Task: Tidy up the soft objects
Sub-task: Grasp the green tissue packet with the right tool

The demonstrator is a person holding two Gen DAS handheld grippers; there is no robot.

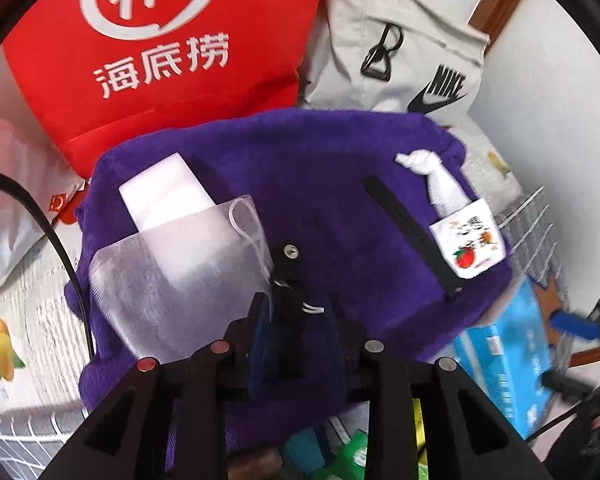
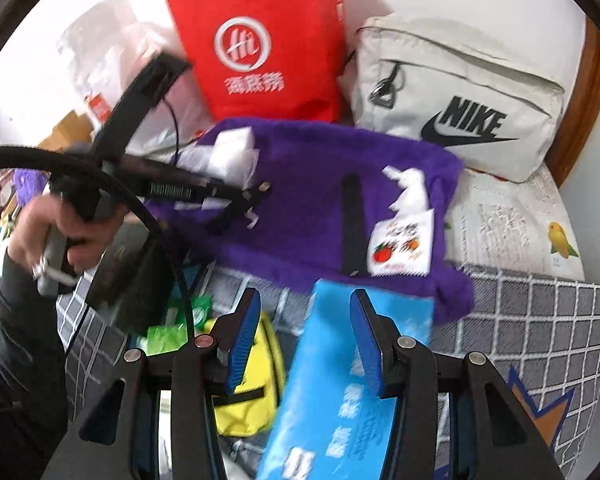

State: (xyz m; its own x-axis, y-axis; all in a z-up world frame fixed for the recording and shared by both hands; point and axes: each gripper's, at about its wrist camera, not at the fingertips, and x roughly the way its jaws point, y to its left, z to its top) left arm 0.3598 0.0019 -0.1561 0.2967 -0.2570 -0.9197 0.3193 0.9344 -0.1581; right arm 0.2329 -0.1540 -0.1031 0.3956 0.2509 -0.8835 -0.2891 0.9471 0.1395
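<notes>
Sorting looks half done: the left hand-held gripper (image 1: 296, 312) hangs over the cord of the see-through mesh pouch (image 1: 172, 264) on the fluffy purple towel (image 1: 332, 184), grip unclear, while the right hand-held gripper (image 2: 304, 332) gapes open over the light blue soft pack (image 2: 340, 392), which probably needs grabbing next.

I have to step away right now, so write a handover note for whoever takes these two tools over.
Left tool: jaws narrow around a black piece and the cord of the mesh pouch; grip unclear.
Right tool: open, empty, above the blue pack.
On the purple towel: mesh pouch, black strap, fruit-print sachet; red bag and grey bag behind.
Done: nothing visibly sorted. Left: pouch, strap, sachet, pack.
</notes>
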